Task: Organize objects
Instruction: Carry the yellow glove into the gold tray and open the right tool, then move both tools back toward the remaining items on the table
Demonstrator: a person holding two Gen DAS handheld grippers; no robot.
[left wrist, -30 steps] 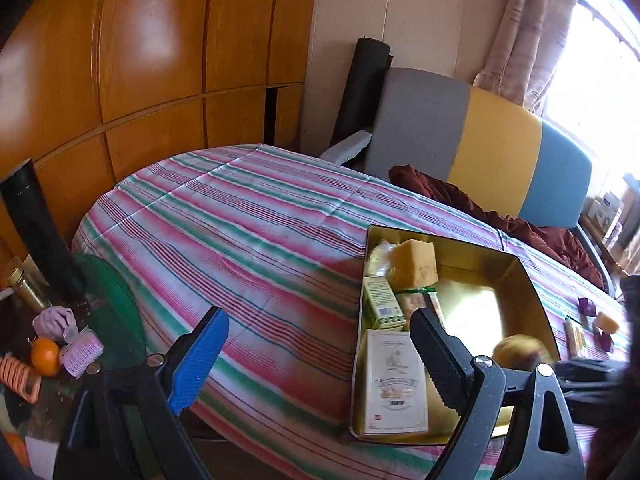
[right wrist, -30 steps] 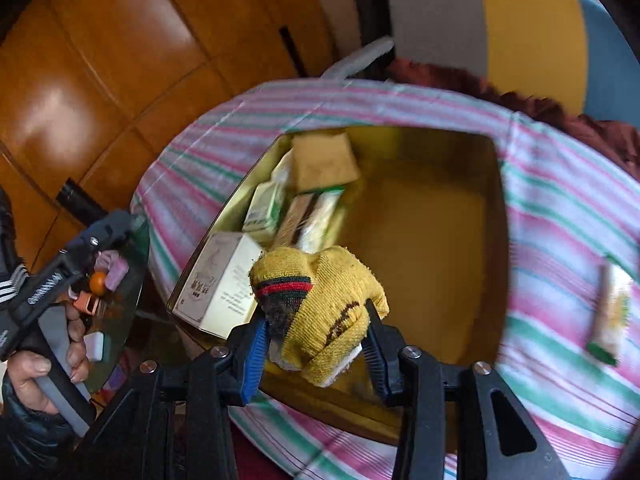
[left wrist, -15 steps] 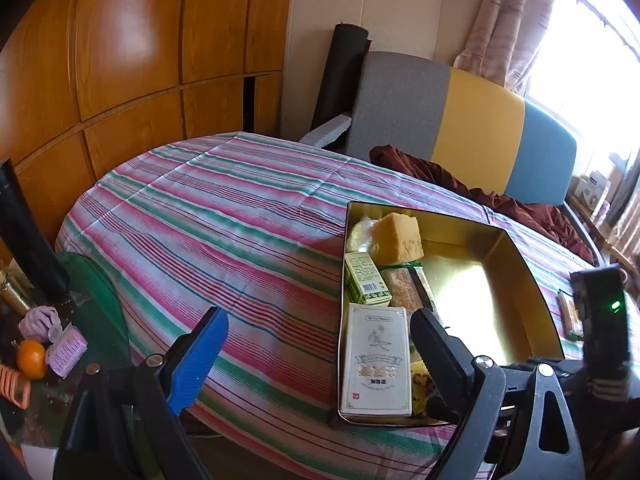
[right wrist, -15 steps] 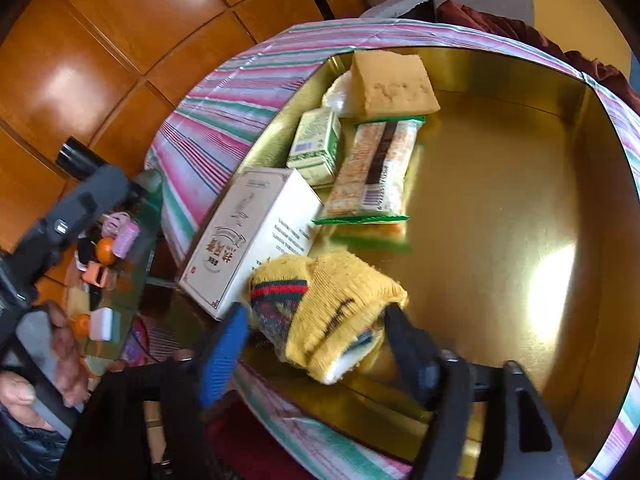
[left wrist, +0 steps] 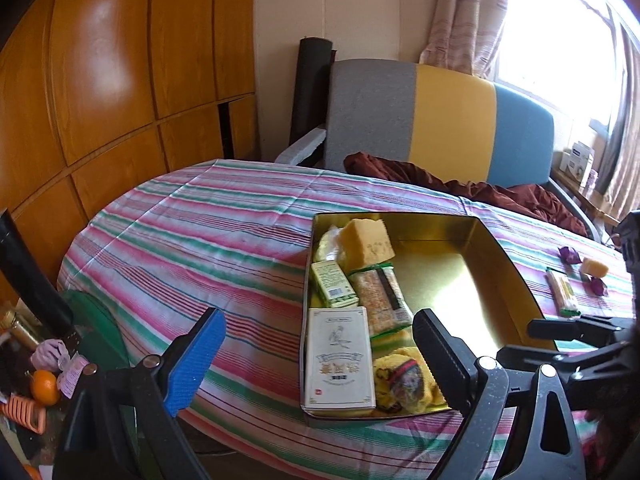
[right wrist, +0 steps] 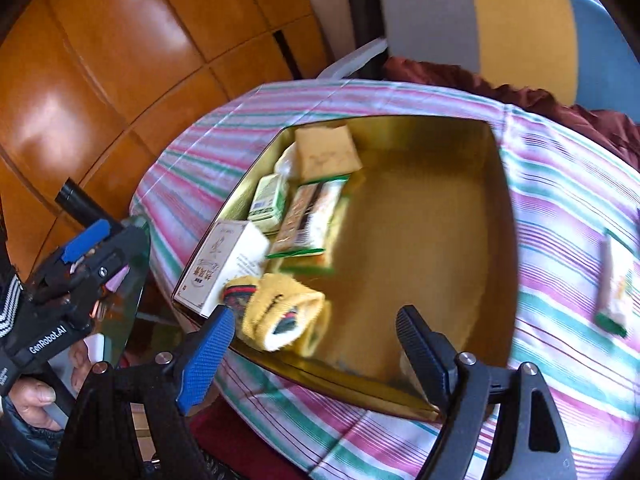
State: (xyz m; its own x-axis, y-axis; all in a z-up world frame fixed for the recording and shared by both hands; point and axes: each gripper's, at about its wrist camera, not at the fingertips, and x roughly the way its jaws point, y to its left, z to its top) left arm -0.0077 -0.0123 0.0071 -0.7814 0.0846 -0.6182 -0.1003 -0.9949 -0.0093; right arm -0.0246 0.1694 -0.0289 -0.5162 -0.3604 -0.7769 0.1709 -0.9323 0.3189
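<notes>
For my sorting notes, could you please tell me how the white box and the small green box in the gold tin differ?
The white box is clearly larger than the small green box. The white box is cream with gold print; the green box is pale green with a barcode label. The white box lies at the tin's near corner beside the yellow sock; the green box sits just behind it. Both lie flat along the tin's left wall.

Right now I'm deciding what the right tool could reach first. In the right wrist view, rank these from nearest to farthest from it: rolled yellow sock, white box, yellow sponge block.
From the open right tool:
1. Rolled yellow sock, near corner of the gold tin.
2. White box, left wall.
3. Yellow sponge block, far corner.
</notes>
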